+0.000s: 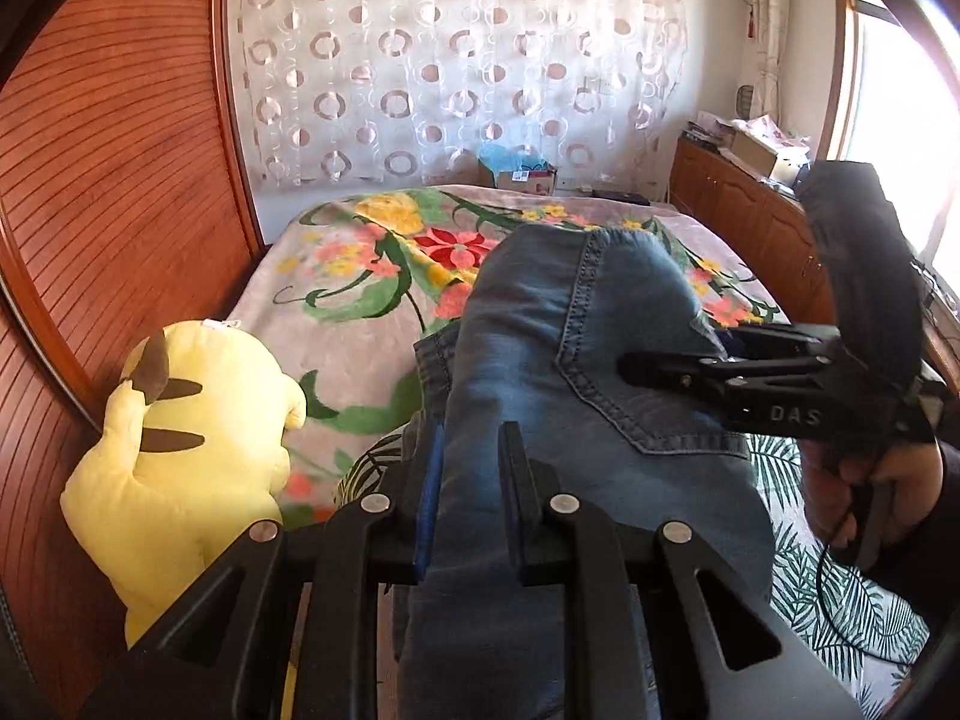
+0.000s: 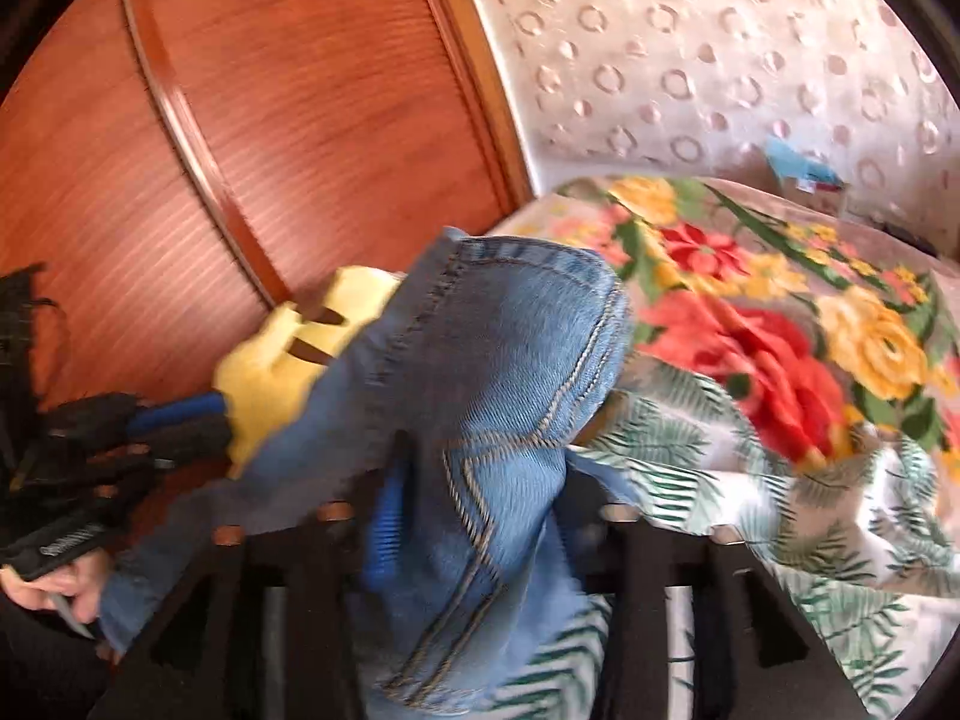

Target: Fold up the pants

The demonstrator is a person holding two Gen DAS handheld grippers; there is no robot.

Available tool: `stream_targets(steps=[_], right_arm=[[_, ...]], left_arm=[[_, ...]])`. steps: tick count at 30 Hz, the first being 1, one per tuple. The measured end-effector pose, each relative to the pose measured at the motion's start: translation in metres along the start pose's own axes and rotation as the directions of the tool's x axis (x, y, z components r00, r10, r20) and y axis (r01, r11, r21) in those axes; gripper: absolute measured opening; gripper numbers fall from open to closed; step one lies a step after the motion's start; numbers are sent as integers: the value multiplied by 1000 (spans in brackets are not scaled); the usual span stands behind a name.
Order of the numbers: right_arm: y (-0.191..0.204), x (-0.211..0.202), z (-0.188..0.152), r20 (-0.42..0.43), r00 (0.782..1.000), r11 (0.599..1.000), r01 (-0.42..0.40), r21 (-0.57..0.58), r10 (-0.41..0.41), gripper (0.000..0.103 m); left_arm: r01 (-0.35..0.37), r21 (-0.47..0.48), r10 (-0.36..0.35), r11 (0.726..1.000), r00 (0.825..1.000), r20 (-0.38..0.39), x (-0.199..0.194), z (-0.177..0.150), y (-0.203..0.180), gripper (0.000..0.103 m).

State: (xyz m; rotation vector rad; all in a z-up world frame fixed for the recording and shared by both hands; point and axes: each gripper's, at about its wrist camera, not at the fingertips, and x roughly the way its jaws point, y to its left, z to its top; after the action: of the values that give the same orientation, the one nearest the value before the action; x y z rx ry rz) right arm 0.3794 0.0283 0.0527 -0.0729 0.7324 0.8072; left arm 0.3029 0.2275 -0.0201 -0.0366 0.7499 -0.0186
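Lying lengthwise down the middle of the bed, the blue denim pants [image 1: 558, 360] reach from the two grippers toward the far end of the floral blanket [image 1: 360, 276], with a stitched back pocket facing up. At the near end the left gripper [image 1: 471, 498] has its jaws narrow and clamped on a fold of the denim, the cloth bunched between its pads. To the right of the pants the right gripper [image 1: 630, 367] reaches in sideways over the pocket edge; in its own blurred wrist view [image 2: 480, 516] the jaws stand apart with denim hanging loosely between them, and the pads do not seem to press on it. A hand [image 1: 882, 498] holds that tool's grip beside the right edge of the pants. Left of the pants, a yellow plush toy [image 1: 192, 456] sits against the ribbed wooden headboard [image 1: 114, 192], close to the left jaw and leaving little room on that side. Beyond the far end of the pants the blanket lies open up to the circle-patterned curtain [image 1: 456, 66]. Right of the pants, a leaf-print sheet [image 1: 840, 594] covers the near corner, and farther off a wooden cabinet [image 1: 744, 210] lines the wall.
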Motion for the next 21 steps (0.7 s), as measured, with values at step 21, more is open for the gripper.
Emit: stream_targets(steps=[21], right_arm=[[60, 1, 16, 53, 997, 987, 65, -145, -57, 45]], left_arm=[[-20, -56, 17, 998, 998, -58, -7, -62, -7, 20]])
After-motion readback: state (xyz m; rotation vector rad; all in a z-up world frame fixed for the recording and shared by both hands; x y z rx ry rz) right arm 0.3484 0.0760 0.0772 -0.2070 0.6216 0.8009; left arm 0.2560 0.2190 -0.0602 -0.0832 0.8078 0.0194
